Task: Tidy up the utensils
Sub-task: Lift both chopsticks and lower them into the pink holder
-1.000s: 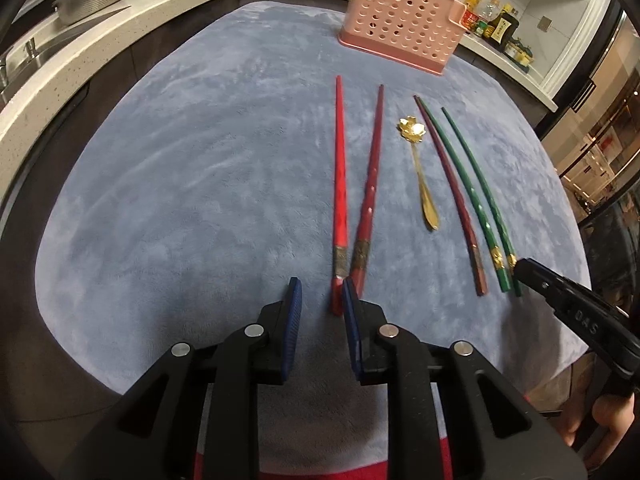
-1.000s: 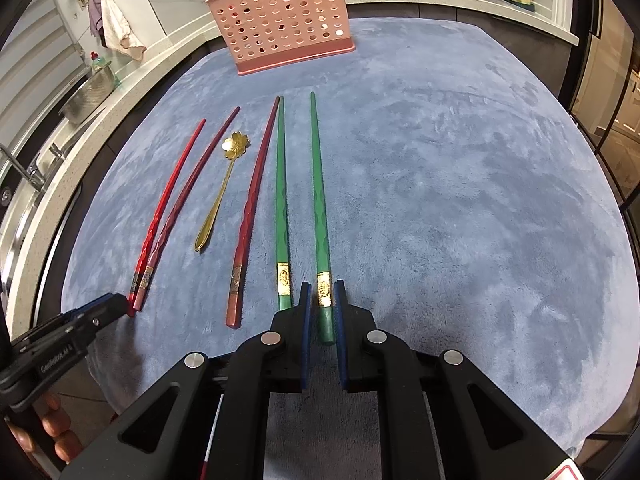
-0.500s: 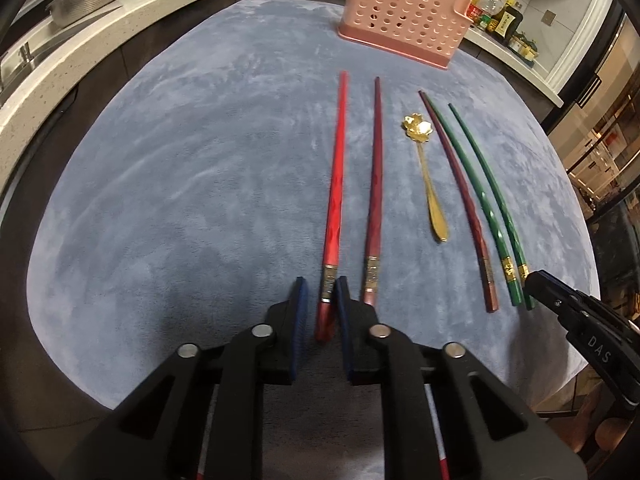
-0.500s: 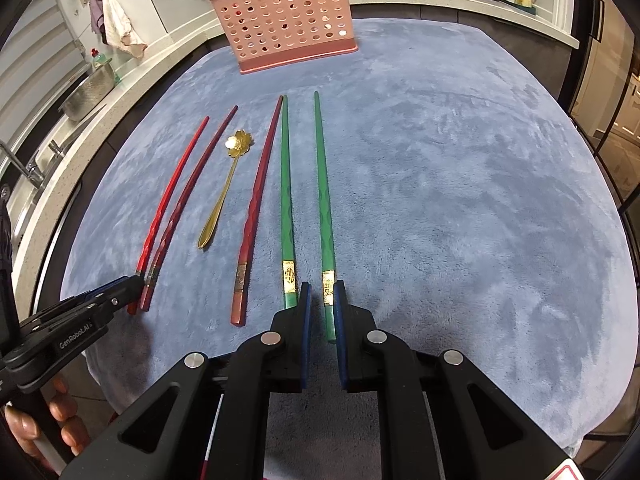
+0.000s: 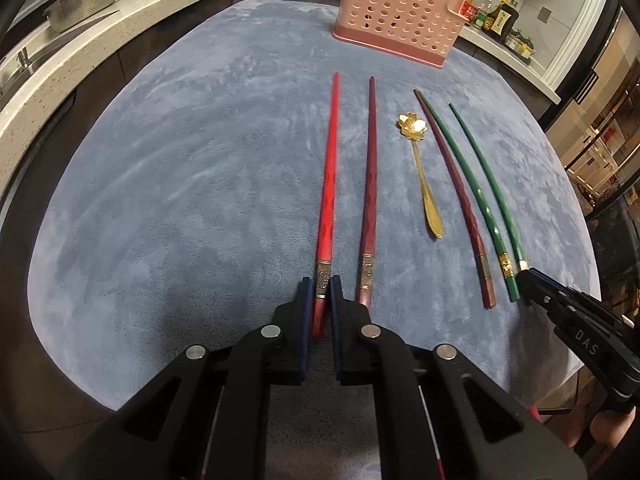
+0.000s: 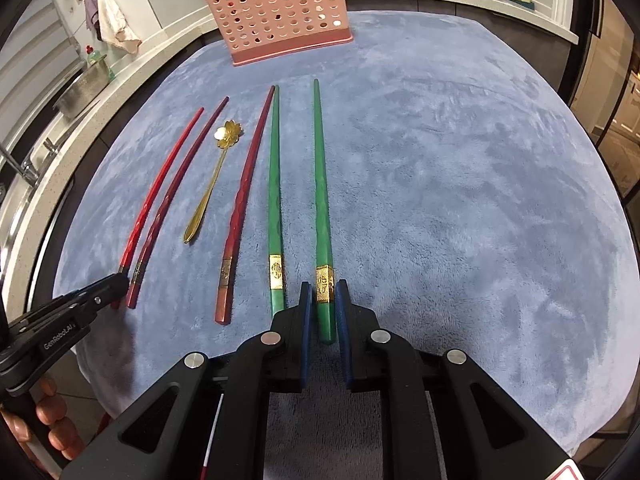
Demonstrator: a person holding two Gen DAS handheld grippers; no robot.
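At the bottom centre of the frame the left gripper (image 5: 321, 296) has just been closing its jaws, and its blue pads now press on the butt end of the bright red chopstick (image 5: 329, 168), which runs up the middle of the grey-blue cloth (image 5: 180, 184). Just right of it lies a dark red chopstick (image 5: 370, 184), then a gold spoon (image 5: 422, 168), another dark red chopstick (image 5: 456, 196) and two green chopsticks (image 5: 474, 188). The right gripper (image 5: 560, 308) reaches in at the lower right edge, at the end of the outer green one. A pink perforated holder (image 5: 400, 12) stands at the top.
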